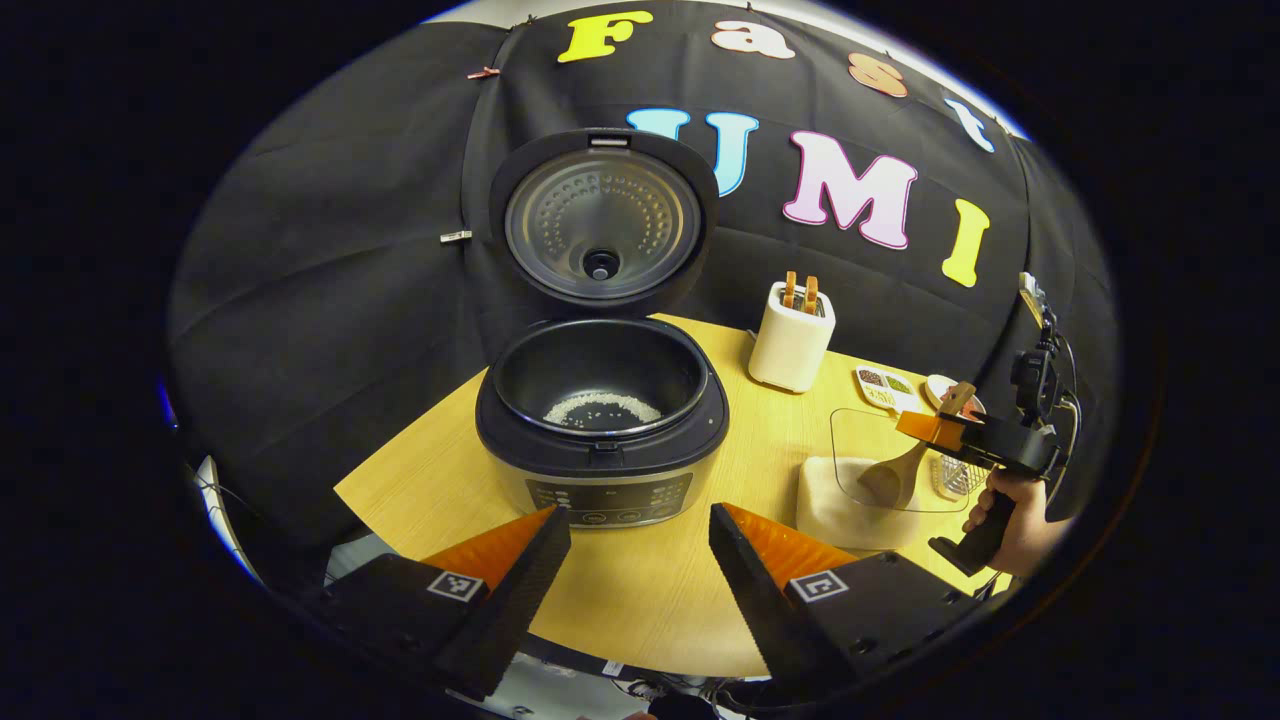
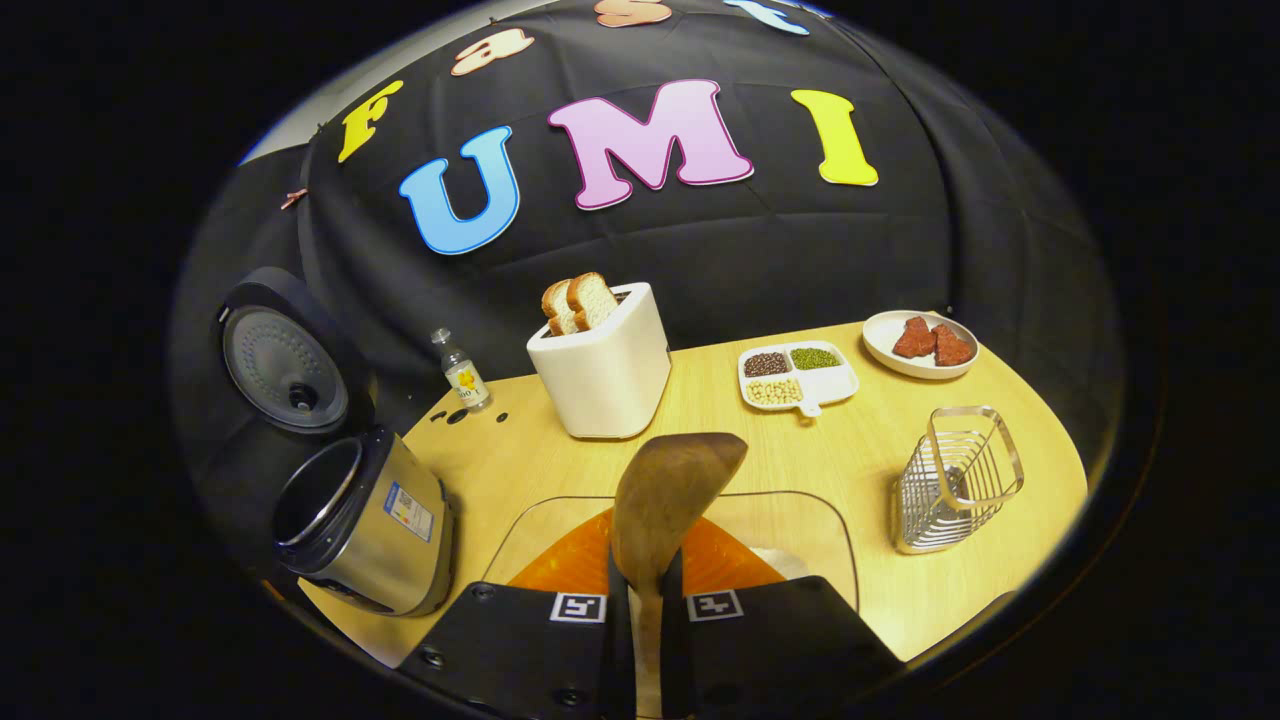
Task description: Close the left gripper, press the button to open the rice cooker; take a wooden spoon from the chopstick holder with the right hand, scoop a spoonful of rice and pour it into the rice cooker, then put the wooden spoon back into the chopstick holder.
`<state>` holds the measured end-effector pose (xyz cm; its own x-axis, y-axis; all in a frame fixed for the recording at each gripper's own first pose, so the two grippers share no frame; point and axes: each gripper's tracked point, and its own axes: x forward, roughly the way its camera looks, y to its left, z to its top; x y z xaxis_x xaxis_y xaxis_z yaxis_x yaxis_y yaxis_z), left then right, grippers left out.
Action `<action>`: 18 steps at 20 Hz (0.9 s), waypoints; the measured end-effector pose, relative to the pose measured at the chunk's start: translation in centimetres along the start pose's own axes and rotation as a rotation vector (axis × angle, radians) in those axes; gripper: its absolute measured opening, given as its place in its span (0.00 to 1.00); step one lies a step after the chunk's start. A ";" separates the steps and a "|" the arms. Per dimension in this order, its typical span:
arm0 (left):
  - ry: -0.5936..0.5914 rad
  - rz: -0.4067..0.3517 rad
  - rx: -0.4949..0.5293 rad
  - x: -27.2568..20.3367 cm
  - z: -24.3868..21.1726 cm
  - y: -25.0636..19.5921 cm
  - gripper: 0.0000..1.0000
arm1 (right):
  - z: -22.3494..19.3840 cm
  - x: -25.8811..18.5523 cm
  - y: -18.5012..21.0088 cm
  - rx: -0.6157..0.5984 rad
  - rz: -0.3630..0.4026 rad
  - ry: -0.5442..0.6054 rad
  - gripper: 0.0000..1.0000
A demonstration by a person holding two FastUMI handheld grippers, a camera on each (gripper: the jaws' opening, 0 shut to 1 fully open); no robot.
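The rice cooker stands with its lid raised, and a little white rice lies in the dark inner pot. My left gripper is open just in front of the cooker's control panel, holding nothing. In the left gripper view a hand holds my right gripper, far right. It is shut on the handle of a wooden spoon, whose bowl dips into a clear container of rice. From my right gripper, the wooden spoon points forward over the clear container. The wire chopstick holder stands to the right.
A white toaster with bread slices stands at the back, with a small bottle to its left. A divided tray of beans and a plate of red pieces sit far right. The cooker is at the table's left edge.
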<state>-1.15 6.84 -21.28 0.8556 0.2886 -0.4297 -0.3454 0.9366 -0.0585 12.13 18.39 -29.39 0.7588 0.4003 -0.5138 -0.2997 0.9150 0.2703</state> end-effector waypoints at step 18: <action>-0.053 -0.004 -0.043 -1.4 1.6 5.8 0.95 | 1.4 -3.2 -0.9 0.579 -0.076 0.104 0.14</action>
<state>-3.75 12.24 -19.55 0.8759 0.2957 -0.3812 -0.3570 0.9288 -0.0997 10.83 16.19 -26.85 0.6963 0.3641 -0.6186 0.1399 0.7764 0.6145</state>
